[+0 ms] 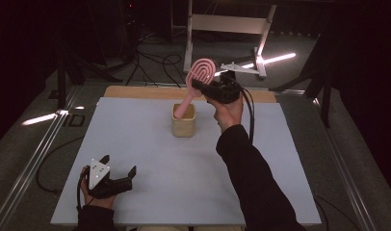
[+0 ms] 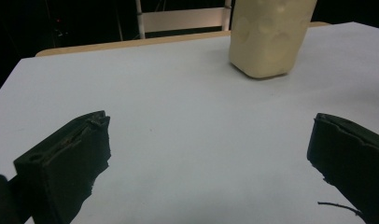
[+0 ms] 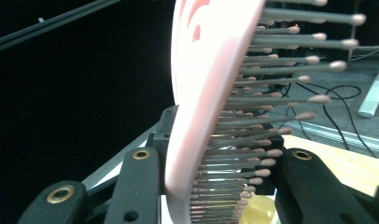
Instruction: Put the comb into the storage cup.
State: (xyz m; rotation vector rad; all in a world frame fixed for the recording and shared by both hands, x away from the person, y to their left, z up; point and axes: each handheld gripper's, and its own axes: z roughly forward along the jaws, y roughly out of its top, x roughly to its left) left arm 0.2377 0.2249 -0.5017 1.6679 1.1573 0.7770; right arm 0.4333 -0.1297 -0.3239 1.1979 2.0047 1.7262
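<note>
A pink hairbrush (image 1: 199,77) stands tilted, its handle down inside a cream square cup (image 1: 184,121) at the table's far middle. My right gripper (image 1: 203,87) is shut on the brush's head, seen close in the right gripper view as the pink hairbrush (image 3: 206,93) with its bristles pointing right between the black jaws. My left gripper (image 1: 119,168) rests near the front left of the table, open, with nothing between its jaws. From the left gripper view the cream cup (image 2: 267,37) stands ahead at the upper right.
The white table top (image 1: 150,159) has a wooden strip (image 1: 136,92) along its far edge. Beyond it a white metal frame (image 1: 227,29) stands on the floor among black cables (image 1: 155,62). A rail (image 1: 30,159) runs along the left side.
</note>
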